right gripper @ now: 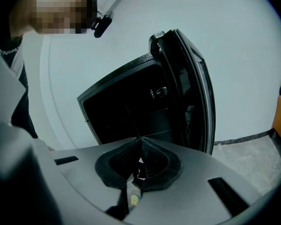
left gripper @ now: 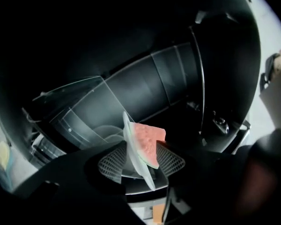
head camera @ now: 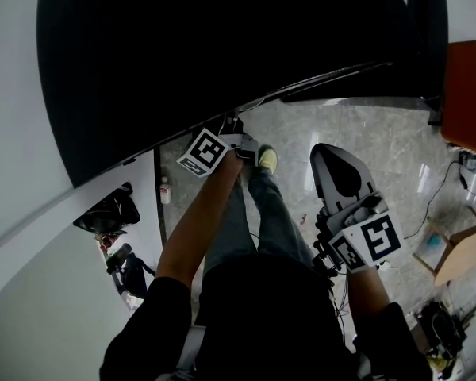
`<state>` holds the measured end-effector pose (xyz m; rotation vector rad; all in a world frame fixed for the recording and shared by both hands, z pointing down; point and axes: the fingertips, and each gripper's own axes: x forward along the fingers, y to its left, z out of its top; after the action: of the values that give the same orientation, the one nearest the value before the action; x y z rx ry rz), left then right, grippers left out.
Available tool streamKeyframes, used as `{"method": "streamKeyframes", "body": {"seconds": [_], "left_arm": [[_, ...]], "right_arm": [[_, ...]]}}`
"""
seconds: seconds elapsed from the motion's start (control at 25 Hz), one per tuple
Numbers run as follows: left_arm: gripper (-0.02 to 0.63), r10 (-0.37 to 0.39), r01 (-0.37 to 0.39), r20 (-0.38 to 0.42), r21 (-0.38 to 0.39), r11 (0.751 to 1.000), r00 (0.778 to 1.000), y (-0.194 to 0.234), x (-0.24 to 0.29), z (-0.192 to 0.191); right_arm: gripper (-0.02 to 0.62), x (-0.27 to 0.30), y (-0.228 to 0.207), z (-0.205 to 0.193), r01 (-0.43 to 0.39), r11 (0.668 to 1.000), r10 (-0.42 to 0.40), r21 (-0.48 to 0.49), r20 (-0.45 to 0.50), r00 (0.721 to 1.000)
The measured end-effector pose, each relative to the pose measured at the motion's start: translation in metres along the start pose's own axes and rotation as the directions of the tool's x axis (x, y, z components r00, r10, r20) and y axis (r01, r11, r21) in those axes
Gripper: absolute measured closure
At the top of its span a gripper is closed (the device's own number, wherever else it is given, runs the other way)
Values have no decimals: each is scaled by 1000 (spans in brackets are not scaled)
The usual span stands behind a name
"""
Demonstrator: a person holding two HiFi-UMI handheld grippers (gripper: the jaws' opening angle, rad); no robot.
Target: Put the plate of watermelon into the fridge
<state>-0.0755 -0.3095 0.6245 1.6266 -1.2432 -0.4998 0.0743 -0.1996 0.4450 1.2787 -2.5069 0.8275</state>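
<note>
Left gripper point(left gripper: 143, 168) reaches into the open fridge point(left gripper: 150, 74). Its fingers point(left gripper: 113, 165) are apart, with the plate point(left gripper: 130, 142) edge-on between them. Watermelon point(left gripper: 149, 139) slice on the plate, facing one finger; pads not clearly pressing. Plate is inside the dark fridge, over a glass shelf point(left gripper: 84, 109); can't tell if it rests there. Right gripper point(right gripper: 140, 146) is outside, aimed at the fridge, fingers together, nothing between. Door point(right gripper: 192, 97) stands open. Person on grey floor point(head camera: 381, 133).

Fridge interior point(left gripper: 112, 46) mostly black; orange object point(head camera: 466, 94) cut off at head view's right edge.
</note>
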Motion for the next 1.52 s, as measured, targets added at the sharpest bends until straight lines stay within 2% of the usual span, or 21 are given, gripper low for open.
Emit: {"method": "streamKeyframes", "body": {"seconds": [0.2, 0.36, 0.44, 0.56, 0.64, 0.72, 0.84, 1.04, 1.16, 1.32, 1.4, 1.52], "left_arm": [[344, -37, 45, -65, 132, 990, 997, -9, -1, -8], [290, -40, 69, -124, 246, 967, 992, -12, -2, -16], [288, -23, 65, -140, 308, 949, 990, -11, -2, -17], [284, 8, 46, -144, 368, 929, 990, -9, -1, -15], [256, 32, 29, -150, 387, 922, 988, -8, 0, -15], [221, 69, 1, -153, 413, 911, 986, -4, 0, -15], [218, 138, -52, -152, 467, 883, 979, 4, -1, -12], [172, 201, -105, -136, 511, 853, 970, 12, 0, -3], [115, 226, -71, -188, 598, 798, 956, 12, -1, -11], [103, 292, -14, -246, 743, 669, 924, 19, -5, -25], [98, 311, -5, -250, 772, 636, 917, 22, -7, -26], [98, 339, -17, -238, 796, 606, 910, 27, -12, -25]], "right_arm": [[581, 2, 1, 0, -4, 1000, 4, 2, 2, 1000], [581, 3, 0, 2, -5, 1000, 5, 2, 10, 1000], [581, 3, 0, 1, -7, 1000, 8, -5, 9, 1000], [581, 4, 1, 0, -12, 1000, 12, -10, 7, 1000], [581, 5, 2, 0, -14, 1000, 14, -10, 4, 1000], [581, 6, 2, 0, -16, 1000, 16, -7, 5, 1000], [581, 6, 2, -1, -17, 1000, 17, -10, 6, 1000], [581, 7, 4, 0, -18, 1000, 18, -14, 5, 1000], [581, 8, 6, 0, -20, 1000, 21, -16, 10, 1000], [581, 9, 7, 1, -22, 1000, 22, -20, 11, 1000], [581, 9, 6, 1, -24, 1000, 24, -16, 14, 1000], [581, 7, 8, -4, -25, 1000, 25, -11, 9, 1000]]}}
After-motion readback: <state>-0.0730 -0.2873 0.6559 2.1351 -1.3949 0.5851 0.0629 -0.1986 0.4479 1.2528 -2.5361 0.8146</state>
